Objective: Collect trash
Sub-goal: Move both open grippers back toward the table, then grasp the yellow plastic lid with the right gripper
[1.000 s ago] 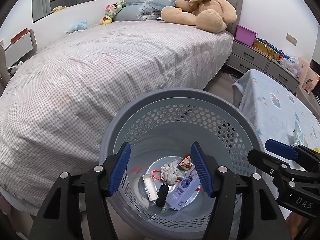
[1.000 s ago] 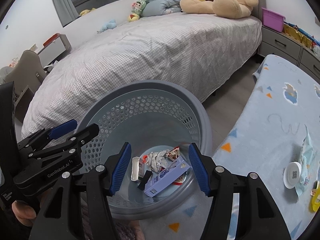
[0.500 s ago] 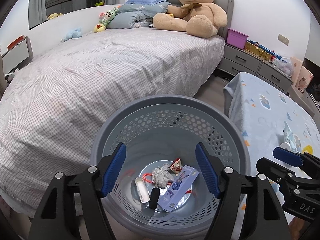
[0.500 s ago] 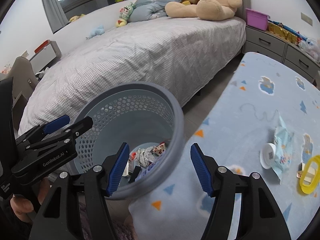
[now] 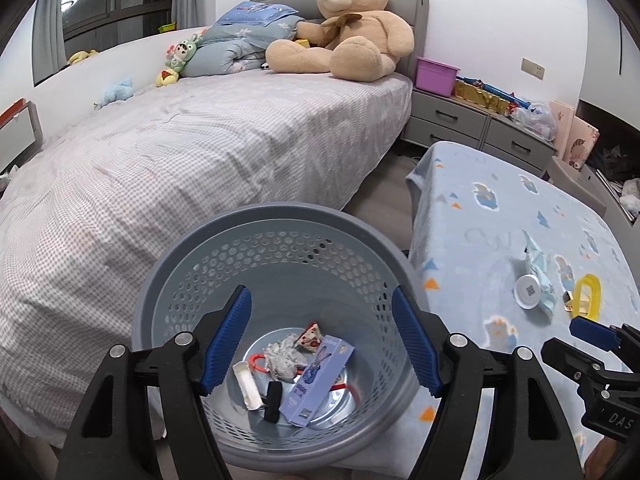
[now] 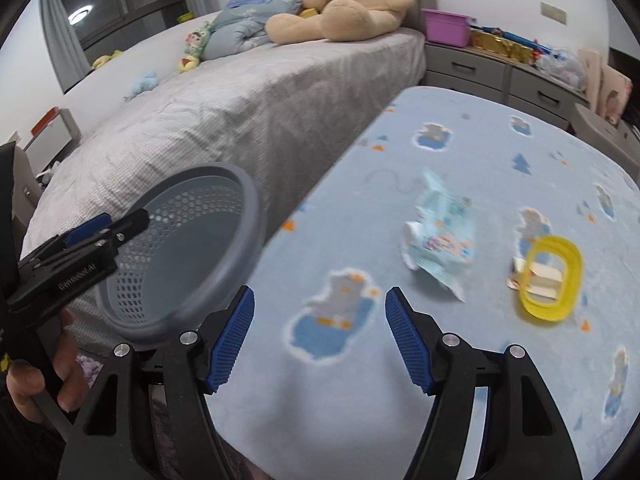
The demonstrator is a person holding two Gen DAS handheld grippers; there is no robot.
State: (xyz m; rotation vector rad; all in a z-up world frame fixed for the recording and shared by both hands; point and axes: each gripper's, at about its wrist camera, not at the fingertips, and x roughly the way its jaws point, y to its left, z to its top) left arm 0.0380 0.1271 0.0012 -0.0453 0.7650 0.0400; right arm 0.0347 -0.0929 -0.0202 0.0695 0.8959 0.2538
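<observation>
Grey checked bedding covers one bed [image 5: 192, 168] at far left, carrying one large teddy bear [image 5: 344, 28]; right of it stands one table under a pale blue blanket [image 6: 440, 360], and one grey perforated basket [image 5: 276, 248] sits near, between the two. Both tongs are spread and grasp nothing: the left gripper [image 5: 322, 344] hangs over the basket, the right gripper [image 6: 318, 340] over the blanket. Trash counted: in the basket, one purple carton [image 5: 316, 372], one crumpled tissue [image 5: 284, 356] and several smaller scraps; on the blanket, one light blue wrapper [image 6: 444, 236], one white disc [image 5: 529, 291] and one yellow ring [image 6: 550, 276].

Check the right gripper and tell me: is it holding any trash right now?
No: the right gripper is open with nothing between its blue pads, and the light-blue wrapper lies apart from it on the blanket.
</observation>
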